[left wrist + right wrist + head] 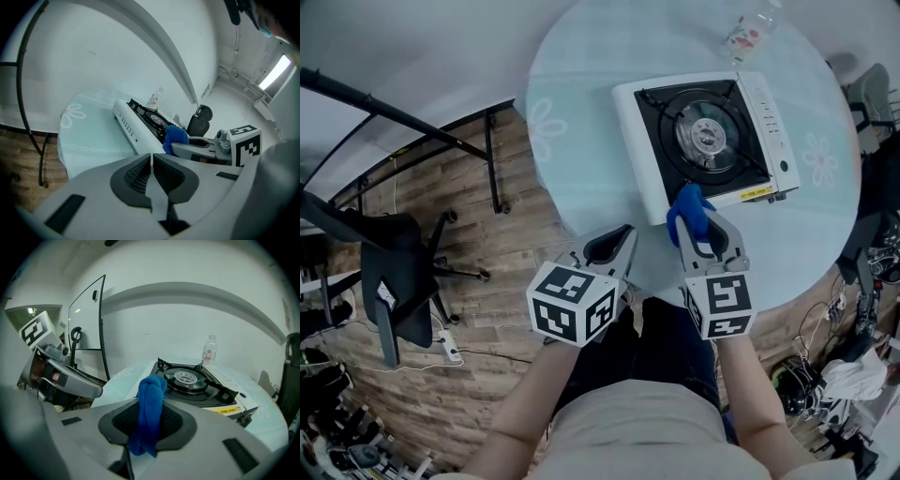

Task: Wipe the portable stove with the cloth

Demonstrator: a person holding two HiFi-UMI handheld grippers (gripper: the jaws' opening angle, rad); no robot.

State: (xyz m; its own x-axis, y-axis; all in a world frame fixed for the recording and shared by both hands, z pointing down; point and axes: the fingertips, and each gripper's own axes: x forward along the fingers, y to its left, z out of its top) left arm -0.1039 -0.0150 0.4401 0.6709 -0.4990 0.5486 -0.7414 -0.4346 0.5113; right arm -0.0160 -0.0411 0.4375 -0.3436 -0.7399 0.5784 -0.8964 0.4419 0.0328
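Right gripper (695, 225): jaws clamped on blue cloth (688, 208). Cloth is bunched into a roll, long axis along the jaws, free end at the near edge of portable stove (705, 139) on round table (581, 159); contact unclear. Stove control strip faces right. Left gripper (617, 246): jaws together, empty. Bottle (750, 30) cut off at top.

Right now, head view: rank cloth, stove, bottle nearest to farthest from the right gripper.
1. Blue cloth, between the jaws of the right gripper.
2. Portable stove, just ahead of it.
3. Bottle, beyond the stove, far side.
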